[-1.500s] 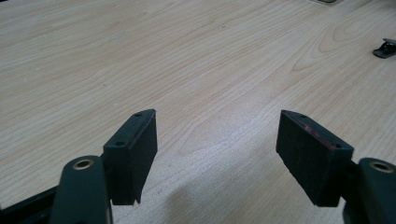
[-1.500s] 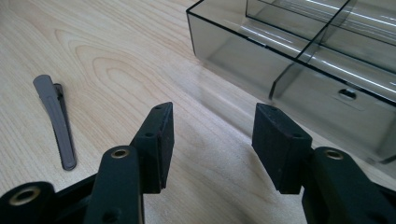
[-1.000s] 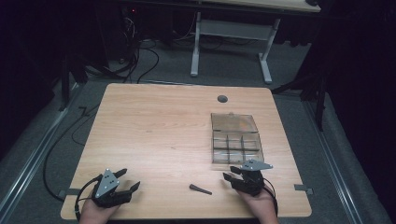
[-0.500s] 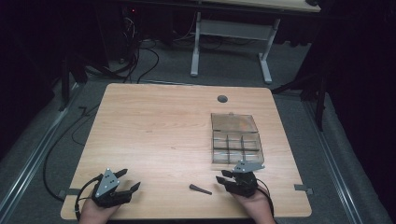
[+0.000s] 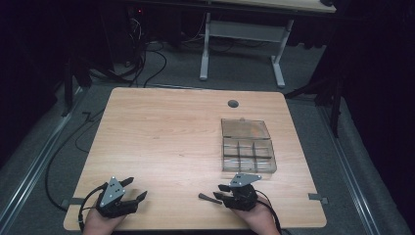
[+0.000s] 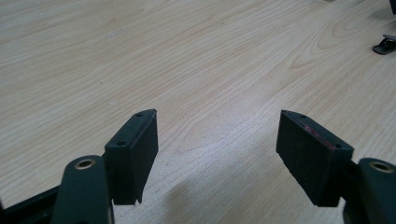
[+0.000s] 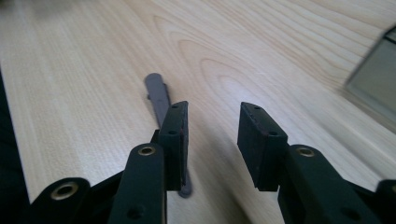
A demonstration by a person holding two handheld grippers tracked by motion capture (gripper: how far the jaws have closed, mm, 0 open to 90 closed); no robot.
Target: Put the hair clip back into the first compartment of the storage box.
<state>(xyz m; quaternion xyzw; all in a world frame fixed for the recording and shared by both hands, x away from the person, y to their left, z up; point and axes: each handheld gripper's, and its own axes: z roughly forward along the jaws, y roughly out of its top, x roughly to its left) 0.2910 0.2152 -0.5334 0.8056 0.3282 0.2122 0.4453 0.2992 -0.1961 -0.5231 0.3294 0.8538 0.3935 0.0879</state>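
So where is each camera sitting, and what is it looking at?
High view: above the near edge, looking down at the table and clear box; both hands, left gripper and right gripper show.
Left gripper view: rides the left gripper, facing bare wood between open jaws.
Right gripper view: rides the right gripper, facing the dark peg by its left jaw.
Shared: the peg shows in the high and right gripper views.

The left jaw of the right tongs (image 7: 212,140) hides the middle of the dark grey peg (image 7: 158,95) lying on the desk, a blurred clear box (image 7: 376,77) to their right runs off the picture's edge, and its contents cannot be told.
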